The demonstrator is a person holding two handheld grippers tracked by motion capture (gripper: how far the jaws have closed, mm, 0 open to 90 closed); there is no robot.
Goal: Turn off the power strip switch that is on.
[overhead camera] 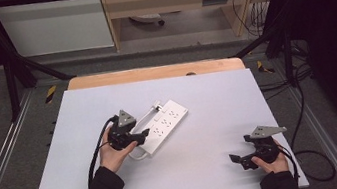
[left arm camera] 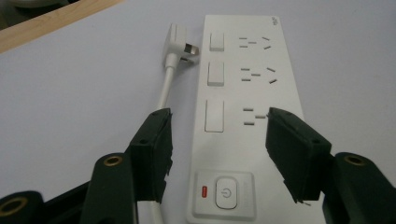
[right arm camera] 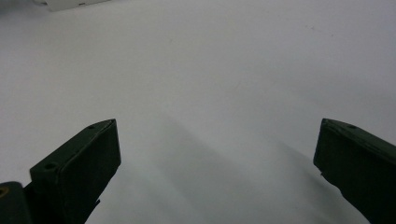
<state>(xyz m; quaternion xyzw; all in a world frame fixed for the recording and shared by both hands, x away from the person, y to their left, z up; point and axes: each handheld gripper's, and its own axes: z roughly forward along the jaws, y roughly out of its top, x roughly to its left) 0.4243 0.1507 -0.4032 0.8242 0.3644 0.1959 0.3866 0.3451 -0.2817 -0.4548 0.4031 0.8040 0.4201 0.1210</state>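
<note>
Jaws on my left gripper [left arm camera: 217,140] are spread wide, straddling the near end of a white power strip [left arm camera: 250,116] without touching it; one jaw sits over the strip's cord side, the other over its outer edge. Between them I see the strip's main power button [left arm camera: 226,192] with a small red indicator [left arm camera: 204,191] beside it. Further along the strip are three rocker switches [left arm camera: 214,115], each next to a socket set. White cord [left arm camera: 164,91] runs alongside the strip on the worktop [left arm camera: 70,107], ending in a flat white plug [left arm camera: 176,44] lying just beside the strip's far end, prongs pointing at the strip, not inserted.

High view: my left hand [overhead camera: 112,153] holds the left gripper [overhead camera: 135,136] right at the strip's near end; power strip [overhead camera: 163,124] lies diagonal near the middle of the white worktop [overhead camera: 207,94]. Cord loops out at the strip's near end.

Right gripper [right arm camera: 217,154] jaws also wide apart, holding nothing, over bare white worktop [right arm camera: 210,79]. In the high view the right gripper [overhead camera: 247,158] sits in my right hand [overhead camera: 270,162] near the worktop's front right corner, well apart from the strip, jaws pointing left.

Wooden edge [overhead camera: 153,72] shows along the worktop's far side.
</note>
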